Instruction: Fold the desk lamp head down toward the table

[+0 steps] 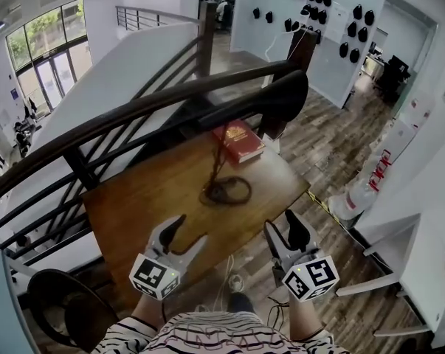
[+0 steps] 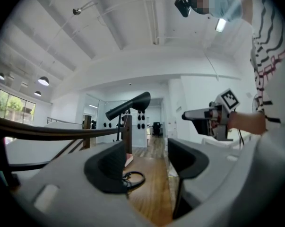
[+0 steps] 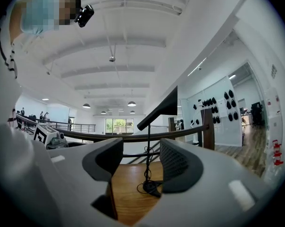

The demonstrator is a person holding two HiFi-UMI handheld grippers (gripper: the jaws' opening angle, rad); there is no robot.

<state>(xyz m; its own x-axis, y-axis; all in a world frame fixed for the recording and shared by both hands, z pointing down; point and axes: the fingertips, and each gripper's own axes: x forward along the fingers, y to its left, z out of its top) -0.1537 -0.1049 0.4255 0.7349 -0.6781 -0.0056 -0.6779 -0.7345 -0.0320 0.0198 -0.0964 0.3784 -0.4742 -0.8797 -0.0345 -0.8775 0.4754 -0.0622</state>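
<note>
A black desk lamp stands on the wooden table [image 1: 133,205]. Its long head [image 1: 259,103] is raised high on a thin stem, above a round base [image 1: 226,190] ringed by coiled cable. My left gripper [image 1: 189,232] and right gripper [image 1: 283,227] hover over the table's near edge, both open and empty, short of the lamp. In the left gripper view the lamp head [image 2: 129,105] shows above the open left gripper [image 2: 144,162]. In the right gripper view the lamp head [image 3: 160,110], stem and base [image 3: 151,187] lie ahead of the open right gripper [image 3: 141,164].
A red book [image 1: 239,140] lies on the table behind the lamp. A dark wooden railing [image 1: 133,113] runs along the table's far side. A black chair [image 1: 60,301] stands at the lower left and white furniture [image 1: 421,271] at the right.
</note>
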